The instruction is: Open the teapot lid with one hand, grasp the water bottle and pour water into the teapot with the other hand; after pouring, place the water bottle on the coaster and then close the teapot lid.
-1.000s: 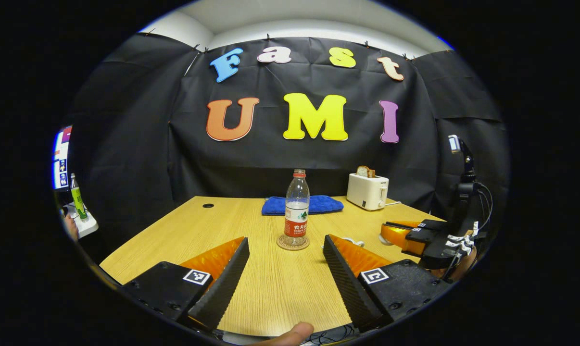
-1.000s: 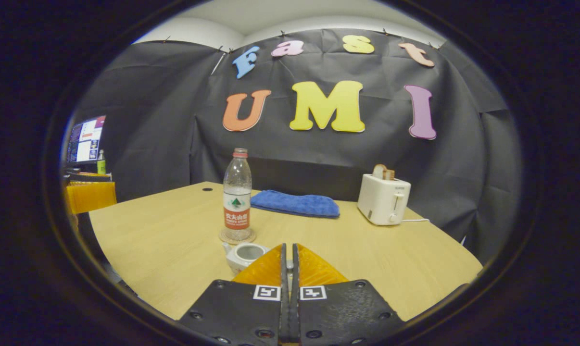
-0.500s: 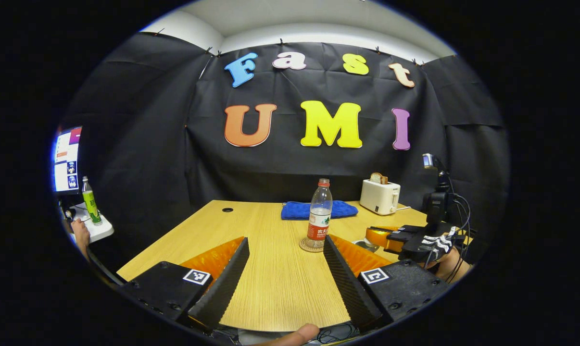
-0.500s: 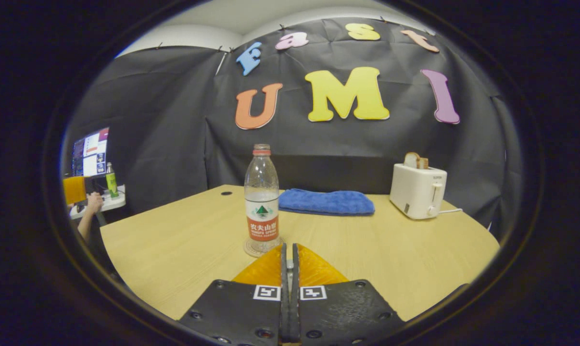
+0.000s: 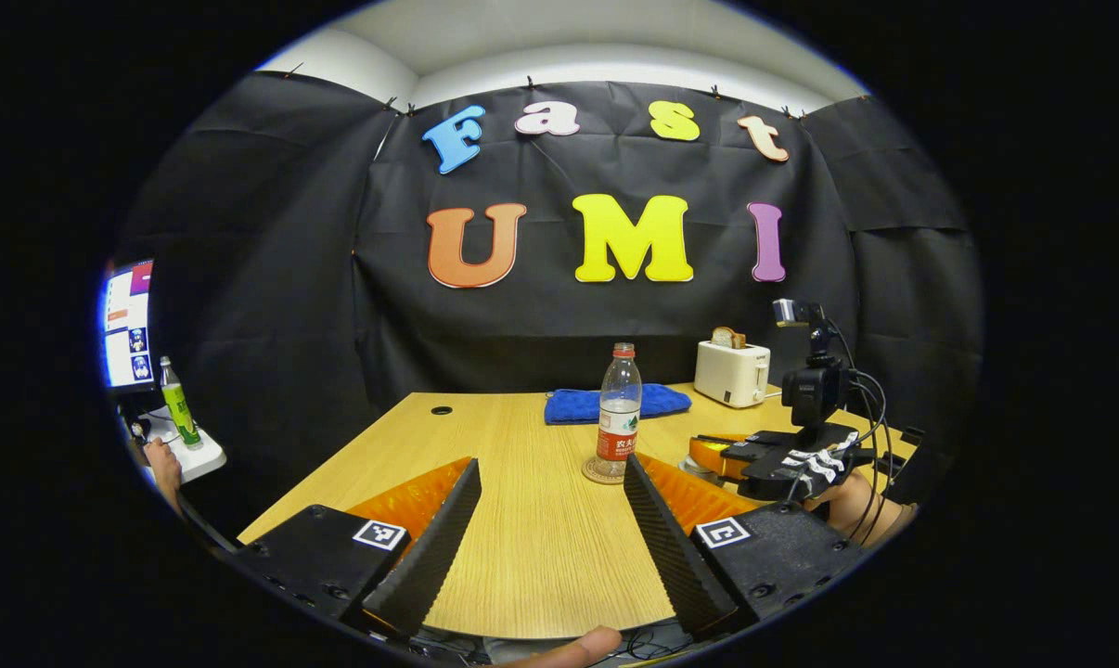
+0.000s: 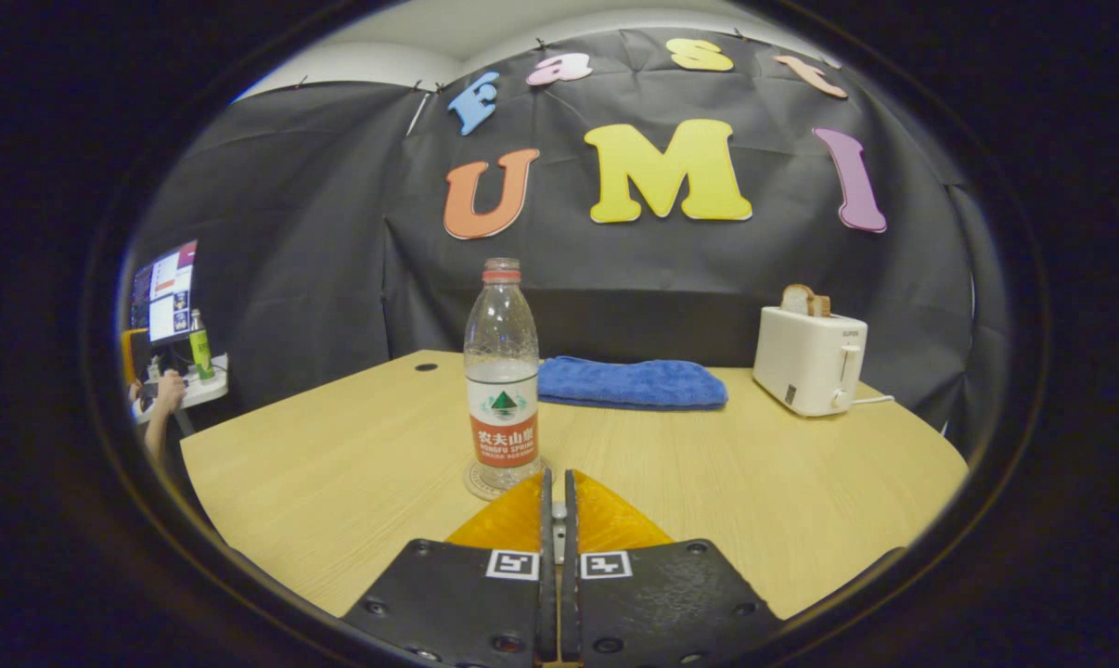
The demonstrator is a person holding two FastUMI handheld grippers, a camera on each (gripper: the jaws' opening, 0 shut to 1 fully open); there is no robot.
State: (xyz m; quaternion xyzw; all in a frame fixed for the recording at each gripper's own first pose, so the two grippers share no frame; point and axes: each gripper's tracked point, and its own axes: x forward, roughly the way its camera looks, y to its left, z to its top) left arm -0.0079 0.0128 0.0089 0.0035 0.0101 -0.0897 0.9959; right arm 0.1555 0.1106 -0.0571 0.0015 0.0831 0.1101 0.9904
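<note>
Holding my left gripper wide apart over the light wooden table, I see the clear plastic water bottle with a red cap upright on its round woven coaster. My right gripper is nearly closed around something small I cannot make out; the teapot is hidden.

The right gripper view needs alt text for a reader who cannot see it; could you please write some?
A clear plastic water bottle with a red cap stands upright on a round coaster on a light wooden table, just beyond the right hand-held gripper, its fingers closed together. Behind lie a folded blue towel and a white toaster.
</note>
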